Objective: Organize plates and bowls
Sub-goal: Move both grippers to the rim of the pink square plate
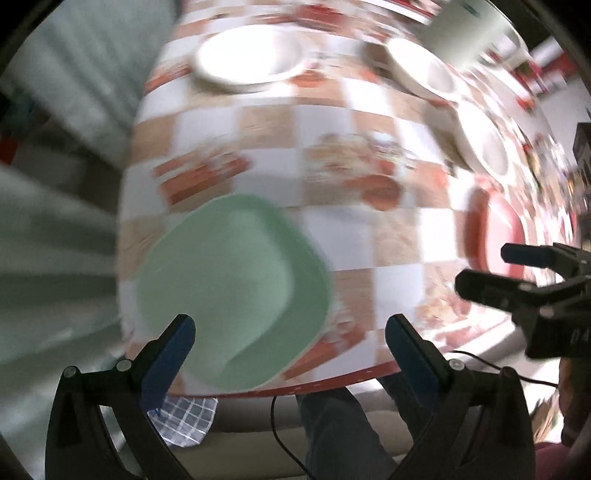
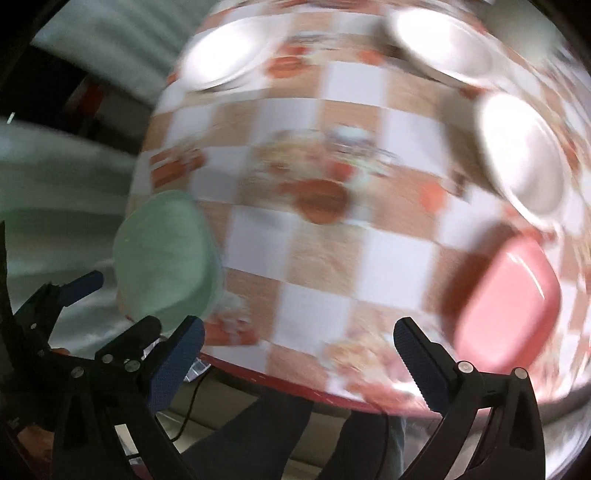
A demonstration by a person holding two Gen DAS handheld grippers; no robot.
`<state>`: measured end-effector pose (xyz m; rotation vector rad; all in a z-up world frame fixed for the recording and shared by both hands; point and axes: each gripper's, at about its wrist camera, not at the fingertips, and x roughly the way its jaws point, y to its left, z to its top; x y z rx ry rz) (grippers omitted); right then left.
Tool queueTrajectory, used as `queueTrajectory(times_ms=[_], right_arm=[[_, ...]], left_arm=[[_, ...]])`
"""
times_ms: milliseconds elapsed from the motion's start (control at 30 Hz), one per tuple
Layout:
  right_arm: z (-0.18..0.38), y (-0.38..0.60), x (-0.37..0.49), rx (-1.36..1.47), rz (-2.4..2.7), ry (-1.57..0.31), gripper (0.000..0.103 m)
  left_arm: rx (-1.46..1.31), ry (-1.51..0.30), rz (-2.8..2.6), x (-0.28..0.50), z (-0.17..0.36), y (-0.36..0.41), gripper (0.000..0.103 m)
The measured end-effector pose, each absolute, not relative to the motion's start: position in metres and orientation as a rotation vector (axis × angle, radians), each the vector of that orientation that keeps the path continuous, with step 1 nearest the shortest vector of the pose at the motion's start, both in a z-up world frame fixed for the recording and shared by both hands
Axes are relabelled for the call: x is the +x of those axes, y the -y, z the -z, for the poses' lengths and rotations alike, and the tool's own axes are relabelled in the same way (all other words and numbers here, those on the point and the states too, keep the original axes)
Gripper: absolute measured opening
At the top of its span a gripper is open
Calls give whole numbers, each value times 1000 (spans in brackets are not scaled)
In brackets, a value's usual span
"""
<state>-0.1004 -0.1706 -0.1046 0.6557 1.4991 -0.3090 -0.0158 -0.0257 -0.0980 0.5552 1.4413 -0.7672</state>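
A pale green squarish plate [image 1: 232,291] lies near the table's front left edge, and a second green one seems to rest on it; blur hides the detail. My left gripper [image 1: 290,325] hovers above its near side, open and empty. A pink squarish plate [image 2: 506,302] lies at the front right. My right gripper [image 2: 300,326] hangs open and empty over the front edge, between the green plate [image 2: 166,258] and the pink one. A white plate [image 1: 251,59] and two white bowls [image 1: 424,70] [image 1: 484,136] sit at the back.
The table [image 2: 325,258] wears a red-and-white checked cloth with food prints. A person's legs [image 2: 258,432] and a thin cable [image 1: 280,435] show below its front edge. A checked rag [image 1: 184,417] hangs by the left finger. A white container [image 1: 469,33] stands at the back right.
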Motion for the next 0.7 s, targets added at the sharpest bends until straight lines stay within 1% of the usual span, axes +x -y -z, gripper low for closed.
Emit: queueTrajectory(times_ms=[200,333,500,700], right_arm=[[104,237,-177,823,555,-1428,103],[111,270,-226,915,683,-1411,103],[121,297,-268,982,765,-1404,103],[140,322,-299,1040,800,-1406,103]], left_arm=[[700,-1446,923,-60,107,97,103],[807,-1412,1008,-99,116,150,103],[884,-1413,1031,-127,133,191,103],[897,-1417,1001,-136,146,224,103]])
